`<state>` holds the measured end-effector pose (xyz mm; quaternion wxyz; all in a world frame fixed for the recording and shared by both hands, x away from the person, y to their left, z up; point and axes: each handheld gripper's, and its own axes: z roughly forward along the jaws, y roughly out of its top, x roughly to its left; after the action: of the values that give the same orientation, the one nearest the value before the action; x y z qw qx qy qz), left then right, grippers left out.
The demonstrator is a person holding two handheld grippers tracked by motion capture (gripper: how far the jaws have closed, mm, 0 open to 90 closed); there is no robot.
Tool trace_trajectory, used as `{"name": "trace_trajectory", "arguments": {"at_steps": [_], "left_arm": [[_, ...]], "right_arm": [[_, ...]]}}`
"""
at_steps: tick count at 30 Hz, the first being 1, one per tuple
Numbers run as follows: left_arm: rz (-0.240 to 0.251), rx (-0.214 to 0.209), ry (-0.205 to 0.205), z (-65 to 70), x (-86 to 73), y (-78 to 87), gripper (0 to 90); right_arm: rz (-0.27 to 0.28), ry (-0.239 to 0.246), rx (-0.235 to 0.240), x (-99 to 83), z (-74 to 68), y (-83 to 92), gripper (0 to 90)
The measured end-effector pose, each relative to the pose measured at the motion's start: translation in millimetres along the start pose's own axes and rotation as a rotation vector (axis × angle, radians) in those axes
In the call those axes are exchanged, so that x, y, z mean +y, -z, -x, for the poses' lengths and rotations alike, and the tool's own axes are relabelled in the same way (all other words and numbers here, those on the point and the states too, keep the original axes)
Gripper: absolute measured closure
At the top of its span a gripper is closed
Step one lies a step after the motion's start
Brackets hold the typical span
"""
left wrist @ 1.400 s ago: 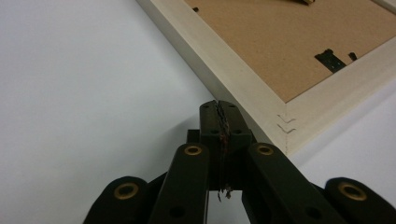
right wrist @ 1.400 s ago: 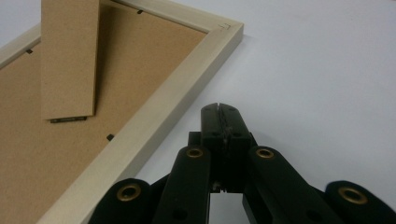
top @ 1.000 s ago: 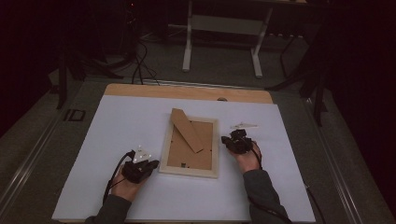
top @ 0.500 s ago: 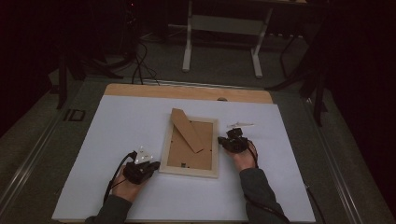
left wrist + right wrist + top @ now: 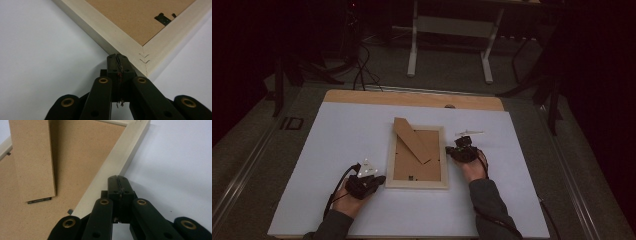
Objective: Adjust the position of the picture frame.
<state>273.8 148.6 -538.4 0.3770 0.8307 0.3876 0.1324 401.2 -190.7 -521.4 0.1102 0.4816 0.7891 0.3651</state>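
Viewed from above, I am resting my left hand-held gripper [image 5: 371, 181] on the white bench [image 5: 337, 145], its jaws pressed fully together and gripping nothing. In the left gripper view, my closed tips [image 5: 117, 61] are sitting right at the near left corner of the picture frame [image 5: 120, 37], touching it or just short of it; I cannot tell which. The picture frame [image 5: 417, 156] is lying face down directly between my two hand-held grippers, its brown backing board [image 5: 418, 167] facing up and its stand flap [image 5: 411, 140] angling across the back. To its right, I am holding my right hand-held gripper [image 5: 458, 150] against the frame's right edge, jaws likewise shut and empty. In the right gripper view, those closed tips [image 5: 117, 182] are lying just beside the pale wooden rail [image 5: 120, 160], with the stand flap [image 5: 32, 160] ahead and to their left.
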Motion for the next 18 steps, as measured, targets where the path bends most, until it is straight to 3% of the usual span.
{"name": "trace_trajectory", "arguments": {"at_steps": [10,18], "left_arm": [[-0.004,-0.037,-0.001,8.7,1.4,-2.4,90.0],[-0.007,-0.036,-0.04,23.3,4.0,-6.1,90.0]], "right_arm": [[-0.005,-0.008,-0.003,0.1,1.6,0.0,89.9],[-0.011,-0.013,-0.011,-0.6,3.0,0.5,89.9]]}}
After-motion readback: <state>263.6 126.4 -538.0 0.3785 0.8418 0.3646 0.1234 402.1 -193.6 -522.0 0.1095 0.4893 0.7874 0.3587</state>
